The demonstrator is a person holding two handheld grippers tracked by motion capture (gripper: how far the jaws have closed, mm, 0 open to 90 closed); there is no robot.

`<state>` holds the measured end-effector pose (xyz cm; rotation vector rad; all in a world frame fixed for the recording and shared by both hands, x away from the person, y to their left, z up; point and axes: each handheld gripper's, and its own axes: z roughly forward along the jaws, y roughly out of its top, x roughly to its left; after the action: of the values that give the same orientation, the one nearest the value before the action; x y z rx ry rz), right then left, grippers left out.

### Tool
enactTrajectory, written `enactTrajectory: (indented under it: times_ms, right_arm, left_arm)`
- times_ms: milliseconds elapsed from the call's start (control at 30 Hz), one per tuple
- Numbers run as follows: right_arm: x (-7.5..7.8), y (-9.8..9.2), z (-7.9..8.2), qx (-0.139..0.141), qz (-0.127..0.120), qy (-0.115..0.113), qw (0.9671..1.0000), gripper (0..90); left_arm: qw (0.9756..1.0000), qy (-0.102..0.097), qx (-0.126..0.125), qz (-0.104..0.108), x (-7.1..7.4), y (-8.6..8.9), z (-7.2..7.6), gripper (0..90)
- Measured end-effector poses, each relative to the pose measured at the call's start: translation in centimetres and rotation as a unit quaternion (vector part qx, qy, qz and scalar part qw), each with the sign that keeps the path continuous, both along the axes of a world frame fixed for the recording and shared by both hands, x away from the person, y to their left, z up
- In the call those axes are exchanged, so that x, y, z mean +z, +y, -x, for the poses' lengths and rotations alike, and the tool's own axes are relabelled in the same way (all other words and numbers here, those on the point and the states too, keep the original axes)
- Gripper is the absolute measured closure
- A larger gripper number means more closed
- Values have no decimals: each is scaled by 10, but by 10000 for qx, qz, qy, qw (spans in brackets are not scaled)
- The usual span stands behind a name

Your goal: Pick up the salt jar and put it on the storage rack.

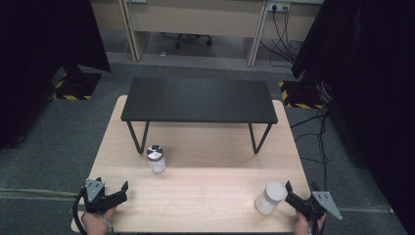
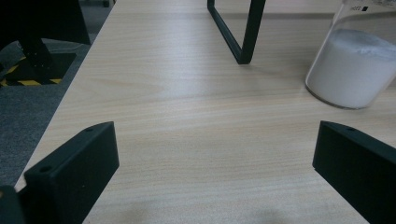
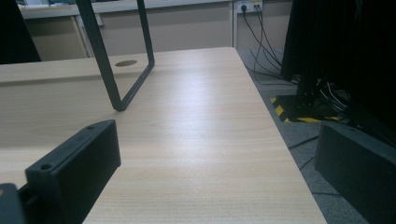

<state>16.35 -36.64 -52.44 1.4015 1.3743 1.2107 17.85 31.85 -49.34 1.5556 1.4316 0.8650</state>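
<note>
Both the left hand-held gripper point(image 1: 113, 192) and right hand-held gripper point(image 1: 299, 192) gape wide, empty; the jar point(image 2: 353, 70) label is unreadable.

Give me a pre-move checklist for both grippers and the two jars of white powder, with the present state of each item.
1. Left gripper open, nothing between the jaws: ok.
2. Right gripper open, nothing between the jaws: ok.
3. Clear jar with the silver metal lid upright on the light wooden table: ok.
4. Clear jar with the white lid upright, close beside the right gripper: ok.
5. Lids screwed tight: cannot tell.
6. Top of the black low shelf bare: ok.
</note>
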Motion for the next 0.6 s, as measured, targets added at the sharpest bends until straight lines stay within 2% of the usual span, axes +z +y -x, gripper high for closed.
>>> enactTrajectory:
  times_ms: [133,300,600]
  right_arm:
    - [0,0,0,8,11,7,10000,8]
    - [0,0,0,8,11,10,10000,7]
    - [0,0,0,0,-10,-10,10000,7]
  left_arm:
    - [10000,-2,-15,-3,0,0,0,0]
    - [9999,-27,-74,92,-1,3,1,0]
    - [9999,-22,-107,67,-1,3,0,0]
